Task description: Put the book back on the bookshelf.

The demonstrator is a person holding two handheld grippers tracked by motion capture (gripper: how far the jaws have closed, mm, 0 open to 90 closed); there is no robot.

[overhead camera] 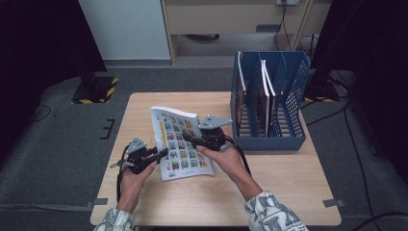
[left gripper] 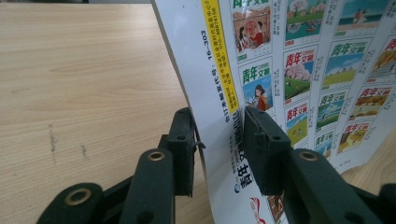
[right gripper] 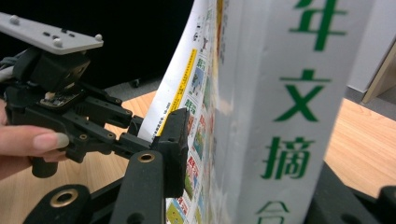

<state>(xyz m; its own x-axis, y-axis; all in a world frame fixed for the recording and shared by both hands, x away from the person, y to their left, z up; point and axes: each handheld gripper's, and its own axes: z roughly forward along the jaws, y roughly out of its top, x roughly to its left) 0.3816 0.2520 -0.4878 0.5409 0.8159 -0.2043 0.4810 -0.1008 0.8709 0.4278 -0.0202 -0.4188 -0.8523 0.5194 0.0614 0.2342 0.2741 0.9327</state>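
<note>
A magazine [right gripper: 280,116] is being held off the table [overhead camera: 288,183] near its centre, its spine between the jaws of the right gripper [overhead camera: 192,139], which is closed on its 2 o'clock side. Its cover edge at 9 o'clock is being straddled by the left gripper [left gripper: 217,149], narrowly open, though whether both pads are pressing cannot be told. A blue file rack [overhead camera: 293,139] is being left at 2 o'clock, just beside.

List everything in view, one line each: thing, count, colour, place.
magazine: one, white cover with colour pictures, raised over the table's middle between both grippers
file rack: one, blue, table's far right
books in rack: a few, upright; count unclear
table: one, light wood
left gripper: one, black, at the magazine's left edge, jaws either side of it
right gripper: one, black, on the magazine's right part
hands: two, patterned sleeves
</note>
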